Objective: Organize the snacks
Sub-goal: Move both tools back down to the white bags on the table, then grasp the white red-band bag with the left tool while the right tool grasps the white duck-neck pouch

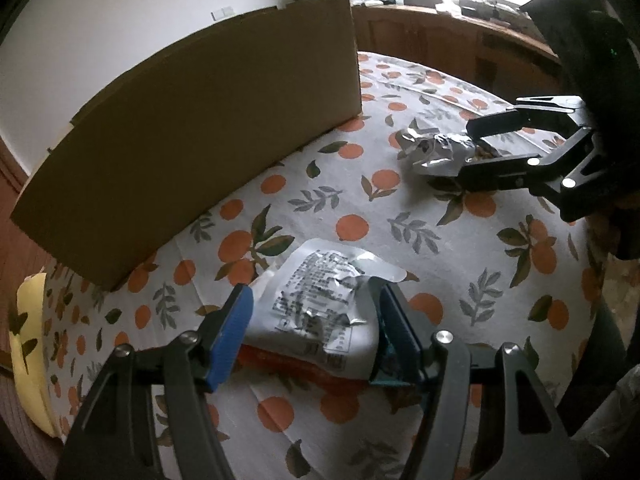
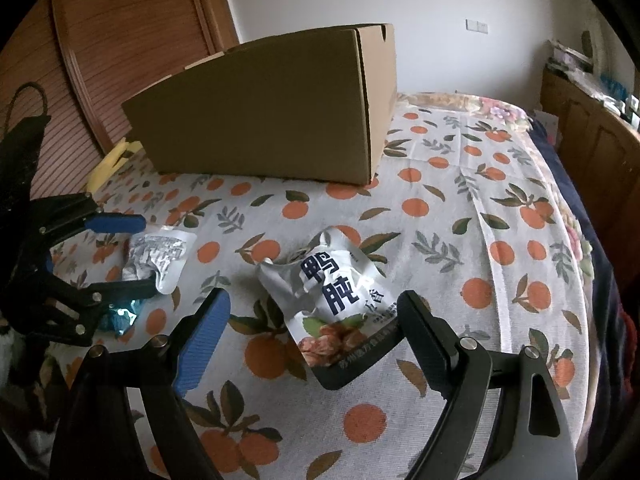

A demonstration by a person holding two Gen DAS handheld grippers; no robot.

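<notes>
A silver snack packet with printed text (image 1: 320,300) lies on the orange-print cloth between the fingers of my left gripper (image 1: 316,328); the jaws stand open around it. It also shows in the right wrist view (image 2: 160,258). An orange packet (image 1: 280,362) and a teal one (image 2: 120,316) lie under it. A second silver packet with blue characters (image 2: 340,292) lies between the fingers of my right gripper (image 2: 316,340), open around it, seen from the left as well (image 1: 436,148). The brown cardboard box (image 2: 272,108) stands behind.
The cloth-covered surface (image 2: 460,240) drops away at the right edge. A yellow object (image 1: 28,344) lies by the box's left end. A wooden wardrobe (image 2: 120,40) and a cluttered wooden shelf (image 1: 440,12) stand beyond.
</notes>
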